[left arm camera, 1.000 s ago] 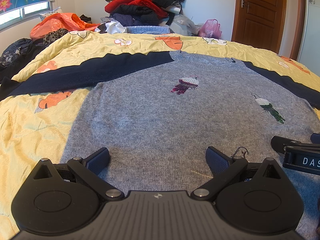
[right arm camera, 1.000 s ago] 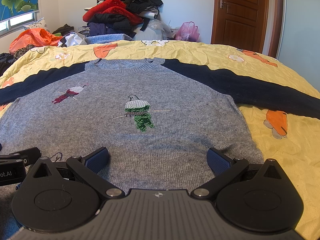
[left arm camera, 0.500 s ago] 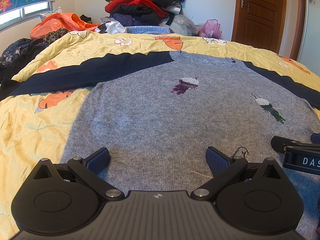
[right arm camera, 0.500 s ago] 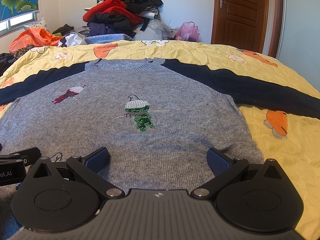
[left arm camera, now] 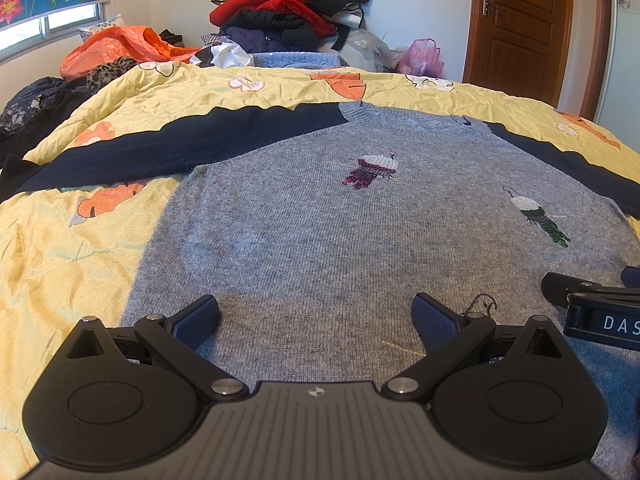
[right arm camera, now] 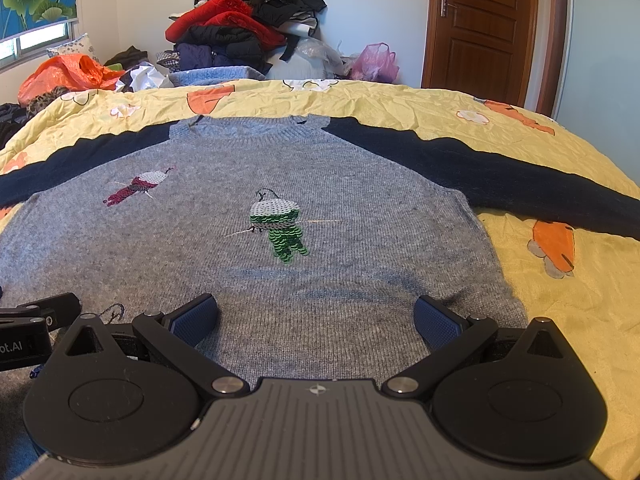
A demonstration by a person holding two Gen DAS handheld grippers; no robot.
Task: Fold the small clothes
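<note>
A grey knit sweater [left arm camera: 320, 240] with navy sleeves and two sequin birds lies flat, front up, on a yellow bedspread [left arm camera: 60, 264]; it also shows in the right wrist view [right arm camera: 320, 184]. Its sleeves stretch out to both sides. My left gripper [left arm camera: 316, 316] is open and empty over the hem on the left half. My right gripper [right arm camera: 316, 316] is open and empty over the hem on the right half. Each gripper's edge shows in the other's view.
A pile of red and black clothes [left arm camera: 288, 12] stands behind the bed against the wall. An orange bag [left arm camera: 116, 48] lies at the back left, a pink bag [left arm camera: 420, 58] near the brown door [left arm camera: 520, 28].
</note>
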